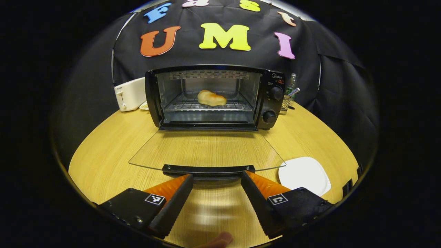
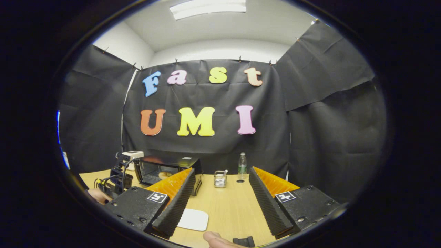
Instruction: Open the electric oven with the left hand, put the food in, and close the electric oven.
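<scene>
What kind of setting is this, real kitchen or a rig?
Probably a staged recording booth, not a real kitchen: black cloth walls pinned up around a wooden table, with an electric oven, a white toaster and a white plate set out as props.

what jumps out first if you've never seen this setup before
The electric oven at the back of the wooden table stands wide open, its glass door folded flat toward the camera. A piece of bread already lies on the rack inside. In the left gripper view the left gripper sits open right at the door's handle, with an empty white plate just beside it.
</scene>
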Action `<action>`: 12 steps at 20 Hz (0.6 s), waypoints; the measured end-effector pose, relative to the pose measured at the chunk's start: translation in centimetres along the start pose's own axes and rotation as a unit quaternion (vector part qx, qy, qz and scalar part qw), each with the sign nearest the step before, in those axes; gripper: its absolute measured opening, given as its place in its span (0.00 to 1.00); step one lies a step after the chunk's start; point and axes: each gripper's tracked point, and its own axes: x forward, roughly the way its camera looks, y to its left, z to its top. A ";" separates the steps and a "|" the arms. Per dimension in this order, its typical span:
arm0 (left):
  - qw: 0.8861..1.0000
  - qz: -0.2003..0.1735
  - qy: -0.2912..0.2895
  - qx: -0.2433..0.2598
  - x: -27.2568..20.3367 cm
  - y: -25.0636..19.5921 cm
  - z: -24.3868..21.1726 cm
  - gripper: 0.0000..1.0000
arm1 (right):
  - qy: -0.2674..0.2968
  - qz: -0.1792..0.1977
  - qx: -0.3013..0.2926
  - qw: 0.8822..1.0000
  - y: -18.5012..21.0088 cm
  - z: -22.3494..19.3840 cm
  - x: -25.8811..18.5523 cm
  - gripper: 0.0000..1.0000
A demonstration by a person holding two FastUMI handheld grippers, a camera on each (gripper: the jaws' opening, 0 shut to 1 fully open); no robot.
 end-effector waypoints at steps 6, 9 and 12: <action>0.998 0.021 -0.045 0.025 -0.8 0.2 3.9 0.93 | 0.009 0.008 0.007 1.000 0.3 -0.7 0.3 0.99; 0.999 0.018 -0.042 0.010 -0.7 0.7 5.0 0.95 | 0.010 0.003 0.009 1.000 0.0 -0.7 0.4 0.99; 0.999 0.016 -0.043 0.000 -1.0 1.1 6.4 0.95 | 0.010 0.003 0.013 1.000 0.0 -0.8 0.3 0.98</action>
